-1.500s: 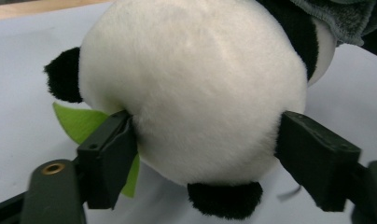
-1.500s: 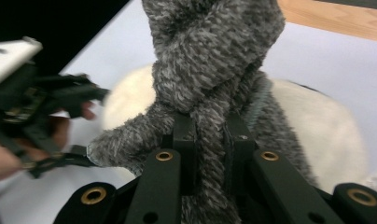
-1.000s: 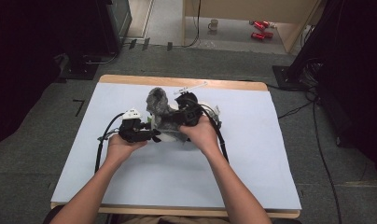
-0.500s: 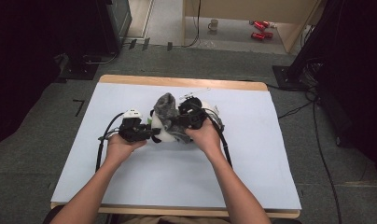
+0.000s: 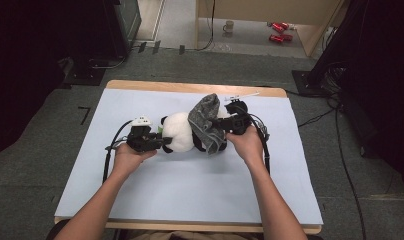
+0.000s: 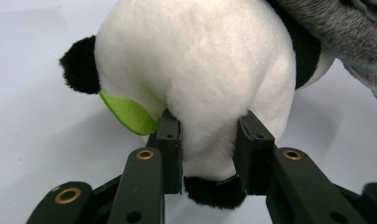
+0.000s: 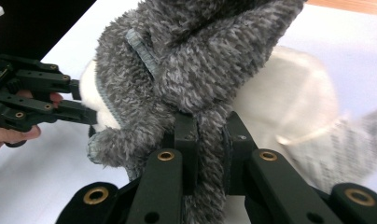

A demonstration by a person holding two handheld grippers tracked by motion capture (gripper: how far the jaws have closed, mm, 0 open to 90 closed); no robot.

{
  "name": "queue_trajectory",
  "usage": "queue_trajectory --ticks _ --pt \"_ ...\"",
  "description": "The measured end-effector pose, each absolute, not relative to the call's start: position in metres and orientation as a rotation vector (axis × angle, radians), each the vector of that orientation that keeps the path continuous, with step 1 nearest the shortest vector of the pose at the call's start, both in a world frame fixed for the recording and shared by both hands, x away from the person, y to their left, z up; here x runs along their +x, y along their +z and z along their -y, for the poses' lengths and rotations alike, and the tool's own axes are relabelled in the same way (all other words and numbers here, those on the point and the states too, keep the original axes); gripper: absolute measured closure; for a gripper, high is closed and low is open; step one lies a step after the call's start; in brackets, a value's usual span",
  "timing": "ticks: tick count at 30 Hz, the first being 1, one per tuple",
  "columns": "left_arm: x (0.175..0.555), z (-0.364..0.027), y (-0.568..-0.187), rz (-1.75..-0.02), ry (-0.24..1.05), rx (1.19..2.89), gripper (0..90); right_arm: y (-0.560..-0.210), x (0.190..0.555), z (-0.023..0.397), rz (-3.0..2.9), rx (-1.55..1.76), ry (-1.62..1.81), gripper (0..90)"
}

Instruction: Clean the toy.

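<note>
- Left gripper: jaws have just closed, now pinching the panda plush at table centre.
- Right gripper: clamped on grey fleece garment, which has shifted right; dressing is partway.

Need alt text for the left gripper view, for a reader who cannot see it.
The left gripper, with its two black jaws, pinches the white plush body of a toy panda lying on a pale blue table cover. A green felt leaf sticks out beside the jaws, and a grey fuzzy cloth drapes the toy at upper right.
</note>
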State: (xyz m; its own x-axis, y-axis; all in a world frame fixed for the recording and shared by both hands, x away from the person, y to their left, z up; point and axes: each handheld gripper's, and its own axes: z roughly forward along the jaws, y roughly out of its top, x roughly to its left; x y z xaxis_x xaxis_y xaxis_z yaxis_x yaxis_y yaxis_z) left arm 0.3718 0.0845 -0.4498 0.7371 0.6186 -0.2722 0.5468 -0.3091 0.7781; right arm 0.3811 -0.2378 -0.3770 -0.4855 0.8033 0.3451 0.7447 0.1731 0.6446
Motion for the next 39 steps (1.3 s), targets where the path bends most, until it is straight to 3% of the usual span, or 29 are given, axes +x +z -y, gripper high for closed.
queue_trajectory --ticks 25,33,39 --pt "0.375 -0.088 -0.451 -0.909 0.06 1.981 66.2 -0.38 0.369 0.311 -2.207 1.686 1.168 80.2" --pt "0.375 -0.087 -0.45 -0.93 0.052 1.968 66.6 -0.346 0.357 0.289 -2.248 1.56 1.351 80.2" --pt "0.374 -0.087 -0.449 -0.93 0.054 1.964 67.1 -0.34 0.359 0.253 -2.33 1.474 1.385 80.2"
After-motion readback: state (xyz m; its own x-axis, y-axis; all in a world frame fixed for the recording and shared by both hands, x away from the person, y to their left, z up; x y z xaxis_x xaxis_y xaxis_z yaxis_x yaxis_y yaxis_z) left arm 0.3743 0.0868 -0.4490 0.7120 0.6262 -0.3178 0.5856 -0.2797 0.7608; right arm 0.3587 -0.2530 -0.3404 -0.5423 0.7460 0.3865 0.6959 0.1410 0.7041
